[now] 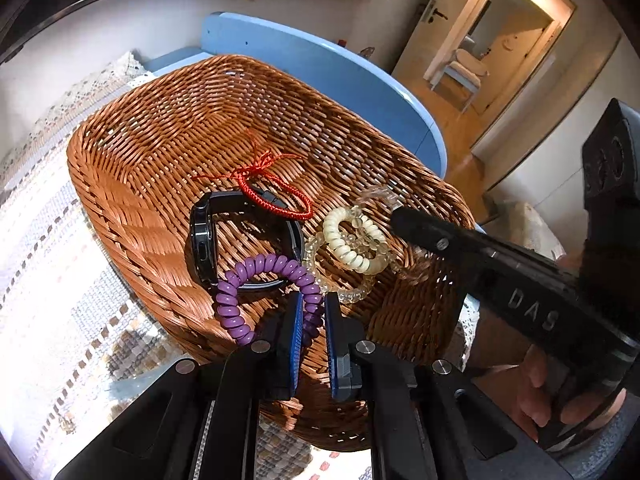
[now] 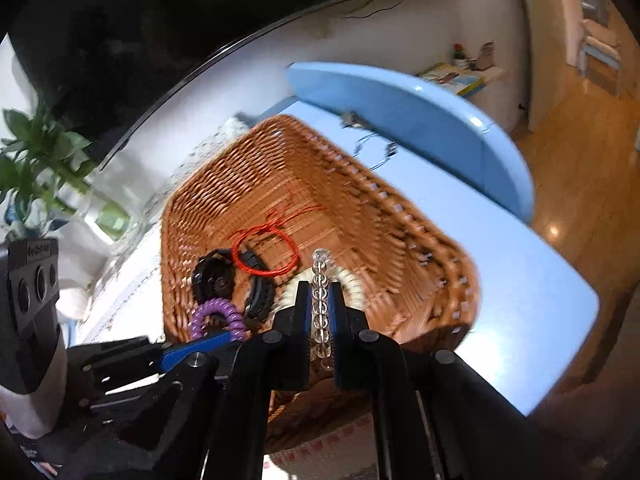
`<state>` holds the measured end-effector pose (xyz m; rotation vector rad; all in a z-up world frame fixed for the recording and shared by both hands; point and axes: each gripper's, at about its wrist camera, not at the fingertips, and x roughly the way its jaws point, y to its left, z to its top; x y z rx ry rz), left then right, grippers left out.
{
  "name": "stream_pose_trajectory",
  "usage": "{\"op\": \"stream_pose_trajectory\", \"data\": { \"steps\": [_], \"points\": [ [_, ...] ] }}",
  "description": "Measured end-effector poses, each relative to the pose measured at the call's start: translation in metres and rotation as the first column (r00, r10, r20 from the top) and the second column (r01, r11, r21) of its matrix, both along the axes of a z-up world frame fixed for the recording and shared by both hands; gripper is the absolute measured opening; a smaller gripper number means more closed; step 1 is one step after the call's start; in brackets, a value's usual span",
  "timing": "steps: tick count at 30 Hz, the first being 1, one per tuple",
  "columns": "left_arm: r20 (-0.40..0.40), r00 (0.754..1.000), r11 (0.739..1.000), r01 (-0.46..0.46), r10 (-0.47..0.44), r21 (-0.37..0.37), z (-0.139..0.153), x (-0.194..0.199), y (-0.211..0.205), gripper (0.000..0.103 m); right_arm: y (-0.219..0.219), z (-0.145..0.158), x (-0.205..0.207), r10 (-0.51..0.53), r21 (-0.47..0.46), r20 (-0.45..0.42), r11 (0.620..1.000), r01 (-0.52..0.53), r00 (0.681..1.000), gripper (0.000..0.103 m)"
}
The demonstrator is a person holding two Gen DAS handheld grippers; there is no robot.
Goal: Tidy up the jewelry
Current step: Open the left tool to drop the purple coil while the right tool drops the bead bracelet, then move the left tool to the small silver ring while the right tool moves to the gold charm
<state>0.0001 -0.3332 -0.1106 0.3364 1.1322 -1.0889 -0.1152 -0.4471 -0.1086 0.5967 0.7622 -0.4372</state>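
A brown wicker basket point(image 1: 132, 168) holds a black watch point(image 1: 204, 236), a red cord bracelet point(image 1: 276, 196), a cream coil hair tie point(image 1: 352, 240) and a clear coil tie point(image 1: 352, 294). My left gripper point(image 1: 312, 316) is shut on a purple coil hair tie point(image 1: 248, 276) over the basket's near rim. My right gripper point(image 2: 320, 300) is shut on a clear bead bracelet point(image 2: 321, 300), held above the cream tie point(image 2: 352, 280) inside the basket point(image 2: 400, 240). The purple tie point(image 2: 216, 312), watch point(image 2: 214, 276) and red bracelet point(image 2: 264, 254) show in the right wrist view too.
The basket sits on a woven placemat point(image 1: 48, 248) on a light blue table point(image 2: 520, 288). A thin chain point(image 2: 376, 148) lies on the table beyond the basket. A blue chair back point(image 1: 320, 68) stands behind. A plant in a glass vase point(image 2: 36, 160) is at left.
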Motion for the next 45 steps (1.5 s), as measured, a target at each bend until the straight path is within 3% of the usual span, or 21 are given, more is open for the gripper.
{"op": "stream_pose_trajectory", "data": {
  "steps": [5,9,14,18,23,26,31,37,43,45],
  "points": [
    [0.010,1.000,1.000,0.004,-0.004,0.002,0.006,-0.001,-0.001,0.012,-0.012,0.004,0.000,-0.049,0.012,-0.050,0.999,0.050,0.998,0.014],
    [0.005,1.000,0.999,0.004,-0.004,-0.036,0.017,0.002,0.004,0.015,-0.016,0.006,-0.001,-0.061,0.033,-0.045,0.997,0.063,0.997,0.035],
    [-0.022,1.000,0.998,-0.016,0.015,-0.065,0.022,0.011,0.014,0.022,-0.014,0.009,0.001,-0.067,0.056,-0.033,0.996,0.068,0.997,0.035],
    [-0.050,0.998,0.990,-0.055,0.049,-0.128,0.034,0.019,0.030,0.037,-0.008,0.020,0.004,-0.056,0.052,0.005,0.997,0.056,0.998,0.035],
    [-0.054,0.988,0.972,-0.152,0.145,-0.178,0.046,0.038,0.063,0.039,0.004,0.042,0.014,-0.022,0.007,0.069,1.000,0.022,0.997,0.035],
    [-0.054,0.970,0.950,-0.244,0.238,-0.193,0.048,0.056,0.097,0.040,0.019,0.056,0.027,0.025,-0.017,0.101,1.000,-0.023,0.995,0.035],
    [-0.055,0.905,0.888,-0.424,0.421,-0.181,0.039,0.101,0.170,0.039,0.060,0.078,0.052,0.169,-0.051,0.155,0.985,-0.162,0.974,0.035],
    [-0.027,0.776,0.768,-0.628,0.630,-0.125,0.022,0.150,0.264,0.039,0.129,0.086,0.077,0.399,-0.061,0.204,0.917,-0.395,0.894,0.036],
    [0.077,0.648,0.652,-0.755,0.758,-0.066,-0.008,0.177,0.323,0.039,0.188,0.041,0.107,0.536,0.013,0.113,0.841,-0.541,0.837,0.036],
    [0.081,0.634,0.638,-0.769,0.769,-0.033,-0.022,0.183,0.332,0.039,0.206,0.019,0.115,0.563,0.005,0.049,0.826,-0.564,0.825,0.036]
  ]
}}
